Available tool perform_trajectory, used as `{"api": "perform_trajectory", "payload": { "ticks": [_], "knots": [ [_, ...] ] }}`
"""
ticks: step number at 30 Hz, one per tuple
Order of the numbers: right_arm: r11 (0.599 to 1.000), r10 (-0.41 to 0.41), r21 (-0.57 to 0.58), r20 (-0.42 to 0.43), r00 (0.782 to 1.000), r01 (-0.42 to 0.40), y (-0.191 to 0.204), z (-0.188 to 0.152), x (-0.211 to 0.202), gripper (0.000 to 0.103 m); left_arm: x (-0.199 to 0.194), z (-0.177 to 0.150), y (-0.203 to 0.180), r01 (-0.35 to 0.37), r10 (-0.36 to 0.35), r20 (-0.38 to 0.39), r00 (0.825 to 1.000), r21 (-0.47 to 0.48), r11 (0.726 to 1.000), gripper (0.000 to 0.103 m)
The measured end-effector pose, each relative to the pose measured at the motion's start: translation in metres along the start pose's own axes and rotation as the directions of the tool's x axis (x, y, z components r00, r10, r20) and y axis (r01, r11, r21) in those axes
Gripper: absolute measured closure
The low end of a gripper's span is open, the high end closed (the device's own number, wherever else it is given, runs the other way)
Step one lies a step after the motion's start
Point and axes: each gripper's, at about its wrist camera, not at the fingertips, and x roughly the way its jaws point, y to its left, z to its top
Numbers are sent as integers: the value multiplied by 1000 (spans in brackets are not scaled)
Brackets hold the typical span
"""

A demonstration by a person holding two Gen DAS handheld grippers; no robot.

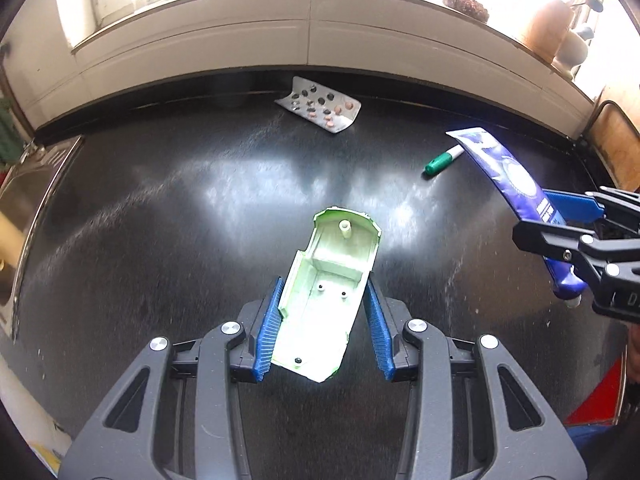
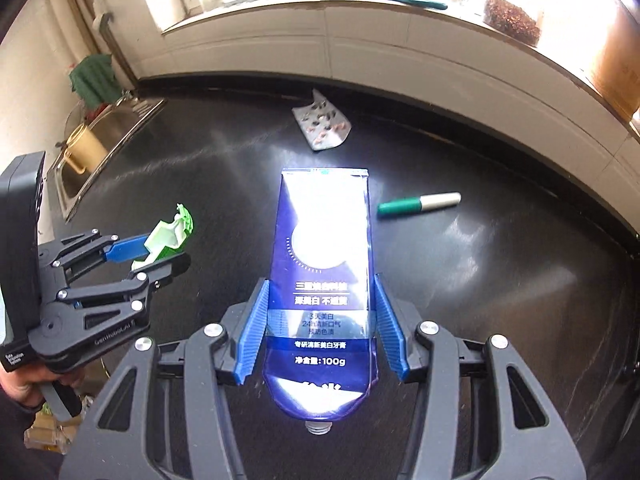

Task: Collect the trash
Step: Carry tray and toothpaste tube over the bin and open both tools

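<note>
A: How many pieces of trash does the scene show?

B: Four. The left gripper (image 1: 324, 300) is clamped on one green-and-white plastic shell (image 1: 326, 292), its blue pads pressing both long sides, held above the black counter (image 1: 160, 208). The right gripper (image 2: 320, 316) grasps one blue toothpaste tube (image 2: 326, 280), crimped end pointing to twelve o'clock in its own view, uncapped neck toward six.

A: And the other two?

B: They lie on the counter. One blister pack (image 1: 320, 110) sits at twelve o'clock from the shell, near the back edge below the white tiled wall (image 1: 240, 48). One green-capped marker (image 1: 442, 160) lies at about two o'clock, well apart from the pack.

A: Are the tablets countable?

B: Not surely; the pack is small and curled, so perhaps a dozen or so pockets, some seemingly empty.

A: Anything else?

B: From the right wrist view, one steel sink (image 2: 100, 140) at ten o'clock with one brass-coloured pot (image 2: 82, 150) in it, and one hand (image 2: 24, 384) gripping the left tool's handle at the lower left. The sill (image 2: 360, 12) holds a tub, a teal-handled tool and a brown scrubber.
</note>
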Motion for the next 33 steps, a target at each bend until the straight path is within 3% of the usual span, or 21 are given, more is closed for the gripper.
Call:
{"api": "perform_trajectory", "payload": {
  "ticks": [10,16,22,28,31,33],
  "knots": [
    [985,93,-147,-3,996,-92,74,4,11,52,-43,-48,49,-110,114,30,993,-117,987,63],
    [923,216,-316,-42,975,-218,161,11,20,52,-83,-100,112,-215,230,15,973,-299,930,63],
    [797,339,-469,-176,924,-382,272,-3,37,52,-116,-179,169,-317,333,-59,941,-495,809,63],
    [633,390,-584,-326,861,-507,376,-43,49,52,-141,-272,219,-386,379,-165,911,-664,640,63],
    [570,381,-608,-399,834,-552,420,-66,61,52,-143,-304,235,-400,382,-194,903,-702,589,63],
    [554,364,-610,-435,824,-566,442,-76,73,52,-141,-326,248,-404,383,-205,901,-722,562,63]
  ]
}}
